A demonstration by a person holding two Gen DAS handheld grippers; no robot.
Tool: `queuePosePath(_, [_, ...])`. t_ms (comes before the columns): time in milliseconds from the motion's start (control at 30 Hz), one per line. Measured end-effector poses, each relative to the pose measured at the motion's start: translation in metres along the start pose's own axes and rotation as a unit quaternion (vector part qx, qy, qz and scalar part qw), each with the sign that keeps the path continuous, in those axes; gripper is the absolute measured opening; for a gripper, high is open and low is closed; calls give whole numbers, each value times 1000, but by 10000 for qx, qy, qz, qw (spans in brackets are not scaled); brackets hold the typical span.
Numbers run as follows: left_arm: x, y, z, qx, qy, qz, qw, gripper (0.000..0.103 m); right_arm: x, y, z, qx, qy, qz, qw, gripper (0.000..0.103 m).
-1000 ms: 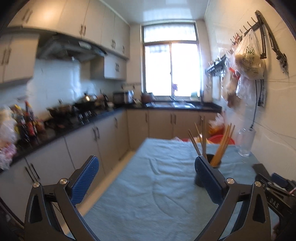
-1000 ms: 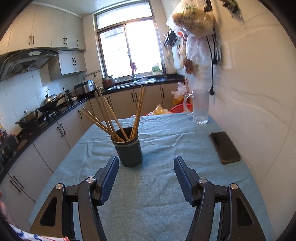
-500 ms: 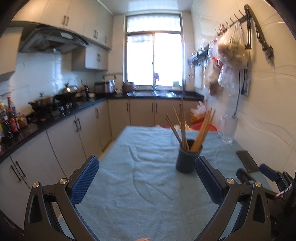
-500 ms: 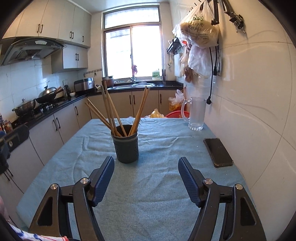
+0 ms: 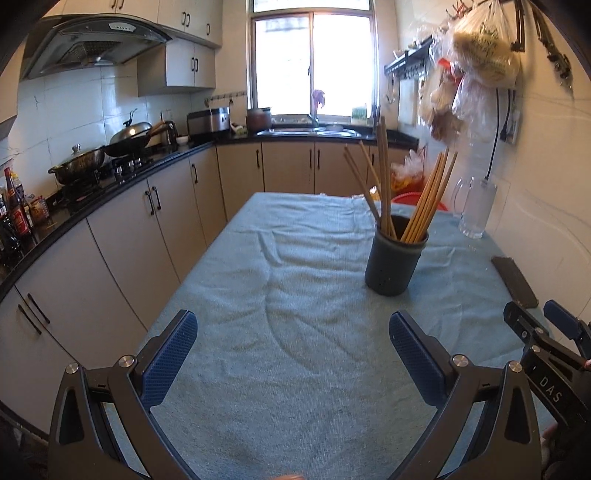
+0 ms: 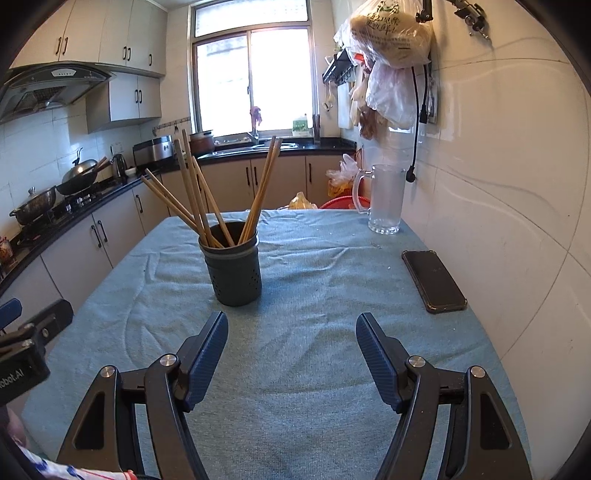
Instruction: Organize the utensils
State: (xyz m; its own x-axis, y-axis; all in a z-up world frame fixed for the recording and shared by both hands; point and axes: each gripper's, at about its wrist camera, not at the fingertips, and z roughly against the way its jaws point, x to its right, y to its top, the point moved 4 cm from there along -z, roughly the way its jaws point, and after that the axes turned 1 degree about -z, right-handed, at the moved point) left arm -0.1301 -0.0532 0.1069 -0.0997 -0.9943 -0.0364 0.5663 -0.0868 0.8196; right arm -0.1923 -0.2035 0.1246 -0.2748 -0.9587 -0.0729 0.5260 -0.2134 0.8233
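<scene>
A dark perforated utensil holder (image 6: 234, 275) stands upright on the blue-cloth table (image 6: 295, 369), with several wooden chopsticks (image 6: 192, 192) fanned out of it. My right gripper (image 6: 291, 319) is open just short of the holder, which sits ahead and slightly left of its gap; nothing is between the pads. In the left wrist view the holder (image 5: 393, 266) stands ahead and to the right with its chopsticks (image 5: 384, 177). My left gripper (image 5: 291, 321) is wide open over bare cloth (image 5: 295, 387), holding nothing.
A black phone (image 6: 434, 280) lies by the right wall, and a glass mug (image 6: 386, 199) stands at the far right corner. Plastic bags (image 6: 391, 33) hang on the wall above. Counter and cabinets (image 5: 155, 206) run along the left, across a narrow aisle.
The left gripper has tipped down toward the table, so the holder now shows clear of its right finger. The right gripper's jaws have spread a little wider.
</scene>
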Motion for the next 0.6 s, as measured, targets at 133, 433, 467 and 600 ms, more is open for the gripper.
queuePosePath(133, [1,-4,-10,-150,-15,-14,9999,103,-2,-2,-5,-55,-16,53,10000,76])
queuePosePath(433, [5,-8,-21,-404,-20,-31,9992,103,1,-3,-12,-159,-28,-3,9999,77])
queuePosePath(467, [5,-8,-21,-419,-21,-25,9991,103,1,-3,-12,-166,-22,-8,9999,77])
queuePosePath(600, [6,-9,-23,-473,-15,-41,9989,103,-2,-4,-13,-173,-13,34,9998,77])
